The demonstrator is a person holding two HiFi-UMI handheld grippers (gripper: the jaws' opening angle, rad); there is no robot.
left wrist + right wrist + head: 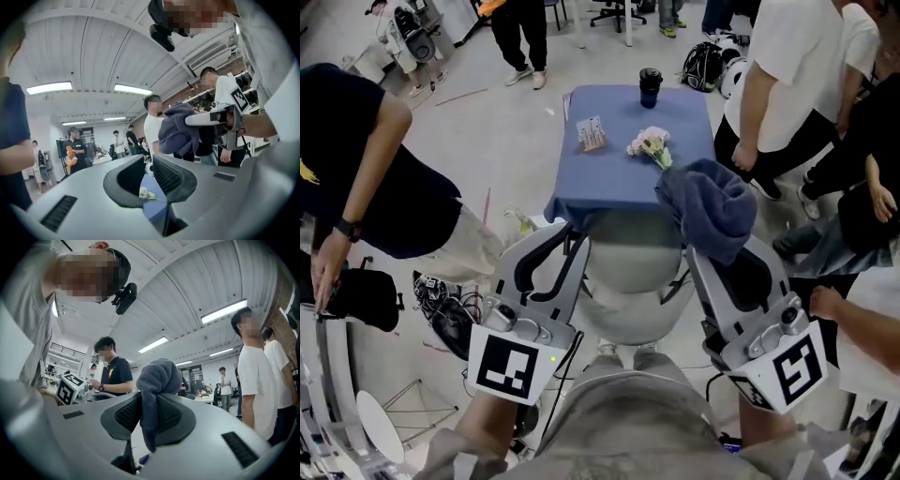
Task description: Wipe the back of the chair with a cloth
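In the head view I hold both grippers up over a pale chair (630, 281) that stands against a blue-covered table. A dark blue-grey cloth (712, 208) is bunched over the tips of my right gripper (717, 246), which is shut on it. In the right gripper view the cloth (157, 380) is pinched between the jaws (149, 418) and droops down the gap. My left gripper (558, 232) is apart from the cloth. Its jaws (149, 180) stand narrowly open with nothing between them. It sees the right gripper (220, 119) and the cloth (180, 129) at upper right.
The table (609, 183) carries a black cup (650, 86), a small bunch of flowers (652, 145) and a card (592, 133). People stand close on the left (366, 178) and right (787, 84). Cables and gear (450, 314) lie on the floor at lower left.
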